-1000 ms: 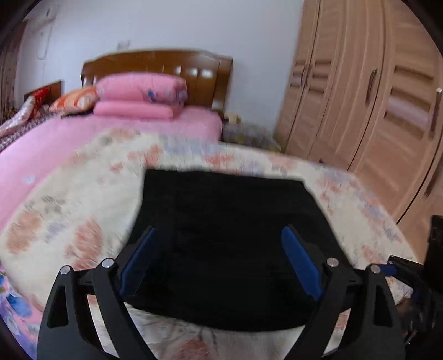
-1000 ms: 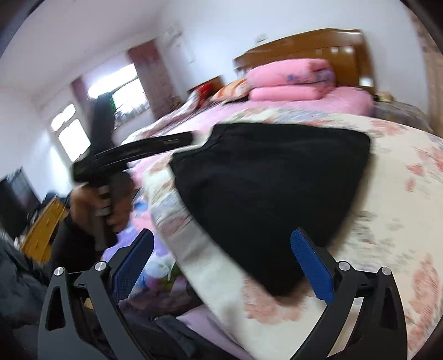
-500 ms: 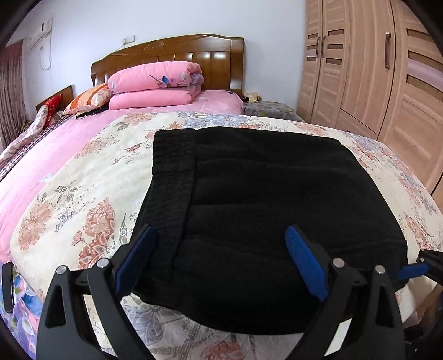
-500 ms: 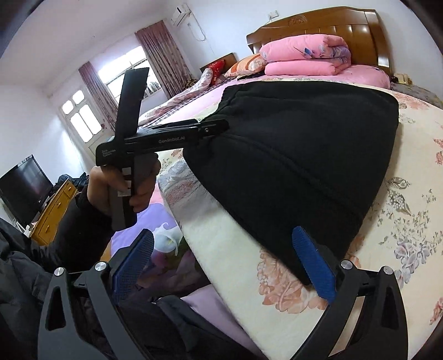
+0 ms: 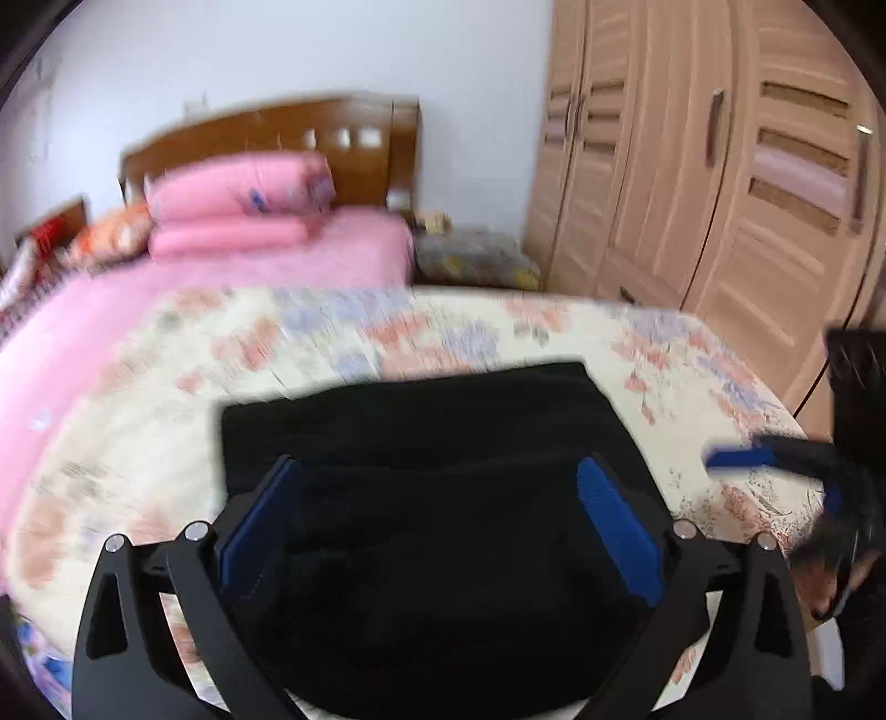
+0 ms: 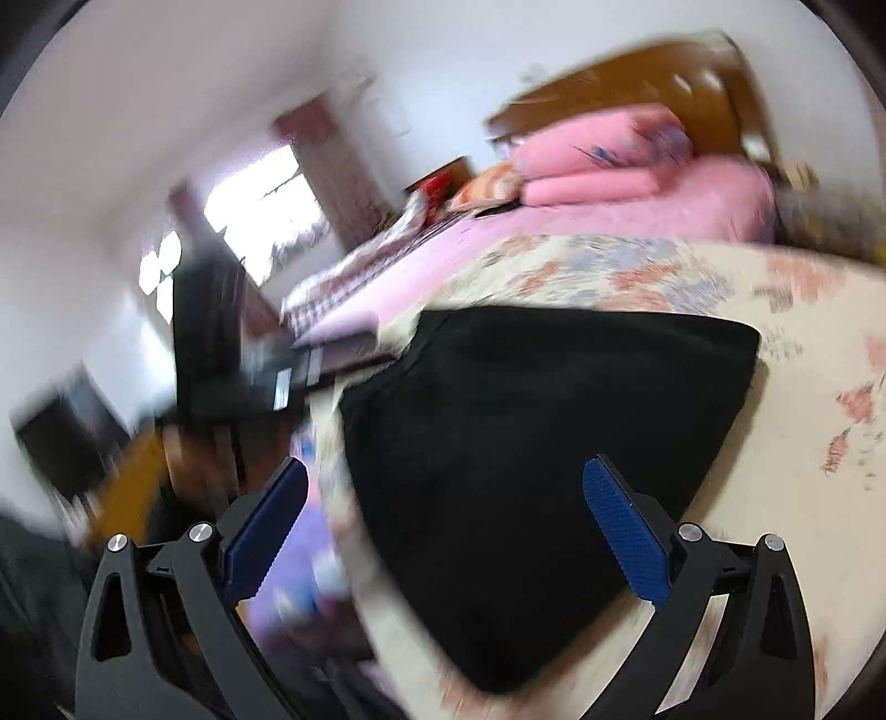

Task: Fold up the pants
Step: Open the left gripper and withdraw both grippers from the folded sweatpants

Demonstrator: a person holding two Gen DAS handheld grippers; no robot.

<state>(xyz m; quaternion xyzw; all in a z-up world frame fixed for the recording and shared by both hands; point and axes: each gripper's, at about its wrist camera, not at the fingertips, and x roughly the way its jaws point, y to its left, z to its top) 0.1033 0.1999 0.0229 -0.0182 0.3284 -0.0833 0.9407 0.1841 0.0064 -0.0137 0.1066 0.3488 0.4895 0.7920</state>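
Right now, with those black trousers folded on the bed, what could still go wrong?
The folded black fleece pants lie near the edge of the floral cream quilt, so a nudge might slide them off. Both views are blurred, and the open left hand-held gripper and right hand-held gripper hang close enough to snag the fabric.

A white wall [image 5: 277,50] fills the upper left of the left wrist view, above a dark wooden headboard [image 5: 266,133]. Light wooden wardrobe doors [image 5: 720,183] take the right side. In the right wrist view, a bright window [image 6: 260,205] with reddish curtains [image 6: 315,138] sits at centre left.
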